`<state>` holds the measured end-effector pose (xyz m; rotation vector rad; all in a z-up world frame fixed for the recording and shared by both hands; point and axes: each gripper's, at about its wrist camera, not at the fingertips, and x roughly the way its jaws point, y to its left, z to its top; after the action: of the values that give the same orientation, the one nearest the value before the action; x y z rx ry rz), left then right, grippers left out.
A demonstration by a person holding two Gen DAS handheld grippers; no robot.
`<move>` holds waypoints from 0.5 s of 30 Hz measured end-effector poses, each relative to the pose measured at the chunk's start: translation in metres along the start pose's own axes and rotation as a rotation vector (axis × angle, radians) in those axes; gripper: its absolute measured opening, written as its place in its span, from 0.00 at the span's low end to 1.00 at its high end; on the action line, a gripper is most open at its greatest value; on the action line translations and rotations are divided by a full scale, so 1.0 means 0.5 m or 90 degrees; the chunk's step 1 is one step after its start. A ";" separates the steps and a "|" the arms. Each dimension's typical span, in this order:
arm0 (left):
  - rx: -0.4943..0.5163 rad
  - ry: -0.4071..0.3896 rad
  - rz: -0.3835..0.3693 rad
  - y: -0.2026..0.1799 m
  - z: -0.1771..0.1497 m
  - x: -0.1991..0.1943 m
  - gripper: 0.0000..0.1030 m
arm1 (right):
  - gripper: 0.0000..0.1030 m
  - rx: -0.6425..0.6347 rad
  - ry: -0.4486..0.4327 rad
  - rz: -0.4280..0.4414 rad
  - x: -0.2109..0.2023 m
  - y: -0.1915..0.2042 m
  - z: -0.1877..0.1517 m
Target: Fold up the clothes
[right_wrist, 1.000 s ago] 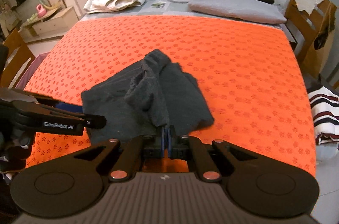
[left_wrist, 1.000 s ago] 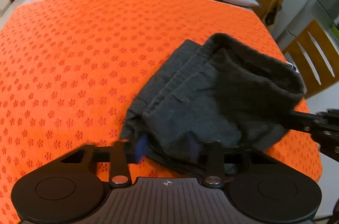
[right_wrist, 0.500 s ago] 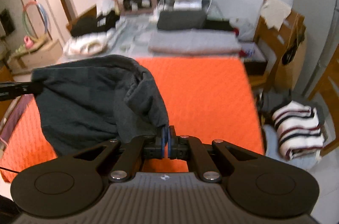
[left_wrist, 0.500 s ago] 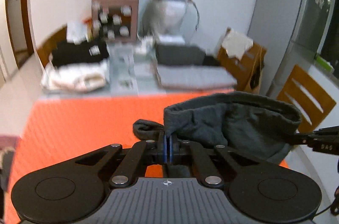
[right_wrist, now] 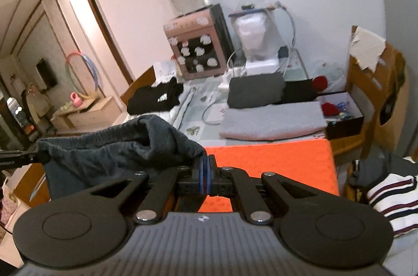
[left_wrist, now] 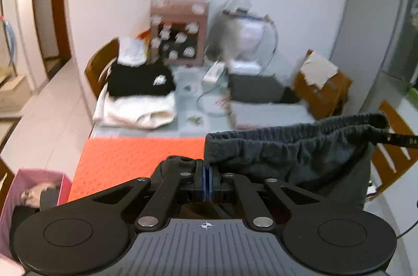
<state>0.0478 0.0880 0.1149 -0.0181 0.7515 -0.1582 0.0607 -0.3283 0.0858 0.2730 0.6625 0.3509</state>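
The dark grey garment [left_wrist: 300, 161], apparently shorts with a gathered elastic waistband, is held up in the air over the orange-covered counter [left_wrist: 135, 158], stretched between the two tongs along its waistband edge, with the rest hanging below. It is judged to be soft, light and limp, so it will sag and fold wherever it is not supported; the thicker elastic band is the firmest part and the sensible place to be gripped, one hold near each end, as is done here. One such garment is in hand. Behind the orange cloth, two stacks of folded clothes are seen on the far part of the counter: a black piece on a white one [left_wrist: 138, 98] at the left, and a dark piece behind a pale grey one [right_wrist: 271, 119] at the right. A striped garment [right_wrist: 392, 197] lies off the counter at the right, and a pink basket [left_wrist: 34, 187] with clothes in it is seen low at the left. The left tongs [left_wrist: 207, 182] are closed tight on one end of the waistband, and the right tongs [right_wrist: 205, 175] are likewise closed tight on the other end, cloth being pinched between the blue pads [right_wrist: 201, 171] of each.
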 end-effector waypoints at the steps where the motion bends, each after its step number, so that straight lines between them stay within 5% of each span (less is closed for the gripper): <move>1: 0.005 0.012 0.010 0.006 -0.009 0.014 0.05 | 0.04 0.002 0.007 0.005 0.018 0.000 0.003; 7: 0.020 0.059 0.049 0.039 -0.061 0.083 0.05 | 0.04 -0.016 0.066 0.009 0.151 0.031 -0.027; 15: 0.016 0.026 0.040 0.050 -0.004 0.151 0.05 | 0.04 -0.028 0.075 -0.005 0.246 0.035 0.013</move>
<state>0.1045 0.1013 0.0605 0.0326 0.7904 -0.1089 0.1512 -0.2640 0.0293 0.2092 0.7699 0.3753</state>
